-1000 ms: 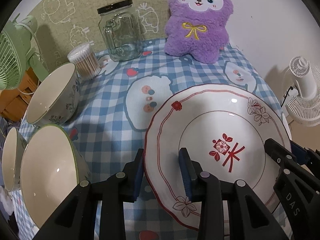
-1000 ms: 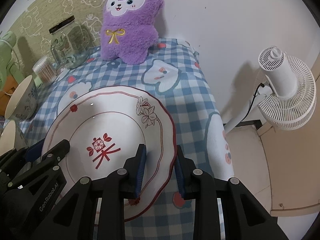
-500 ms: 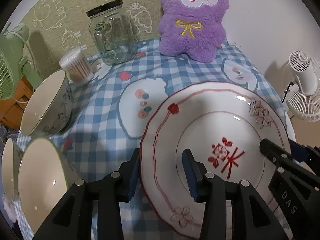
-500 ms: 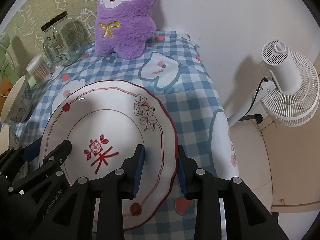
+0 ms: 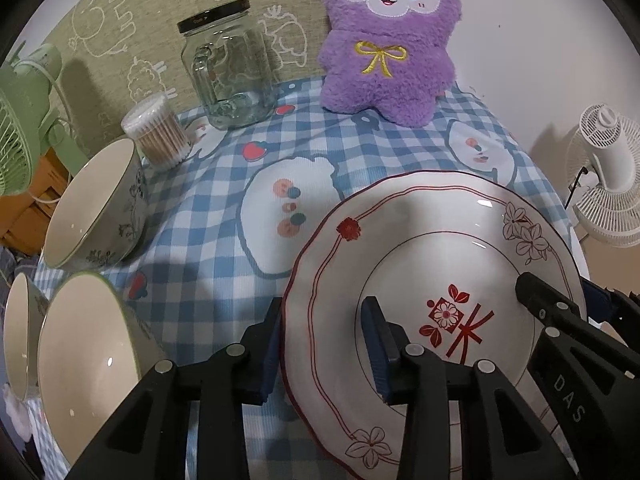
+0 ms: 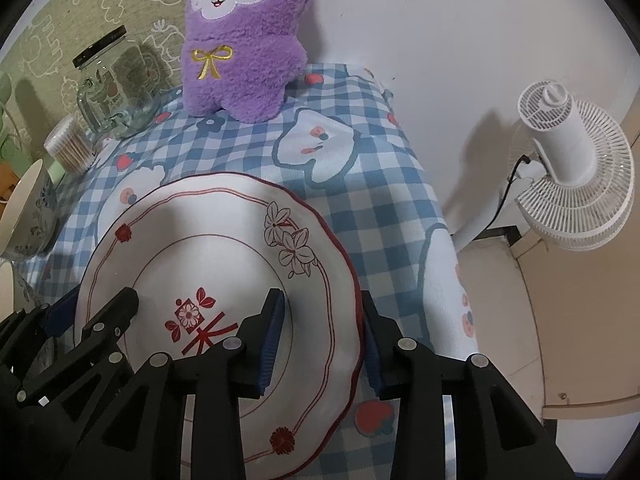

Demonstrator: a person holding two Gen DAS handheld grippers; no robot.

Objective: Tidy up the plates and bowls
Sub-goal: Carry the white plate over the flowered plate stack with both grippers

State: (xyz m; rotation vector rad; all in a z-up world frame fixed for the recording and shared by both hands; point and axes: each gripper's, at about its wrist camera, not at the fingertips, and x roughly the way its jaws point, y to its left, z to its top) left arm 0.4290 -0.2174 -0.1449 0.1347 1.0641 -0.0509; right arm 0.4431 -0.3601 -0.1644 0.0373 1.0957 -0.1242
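A surface with a blue and white checked cloth stands against a wall with a green cartoon panel.

The left claw has the left rim of the big white plate between its two fingers. One finger is over the plate and the other sits outside the rim, partly hidden behind it. Its jaws have just been closing a little. The right claw has the right rim of the same plate between its fingers, and its jaws have just been opening. For both claws, it is hard to tell if the blue pads squeeze the plate or only sit next to it. The plate is at the near end of the surface, with red lines, flowers and a red sign in the middle. Its near edge is cut off by the claws.

Left of the plate are three bowls: a bowl with a green rim, a flowered bowl behind it, and a third bowl mostly cut off at the edge. At the back are a tub of cotton swabs, a glass jar and a purple plush toy. A green fan is on the left, a white fan on the right.

The right claw shows the letters "DAS". The tiny words on the jar lid are too small to read.
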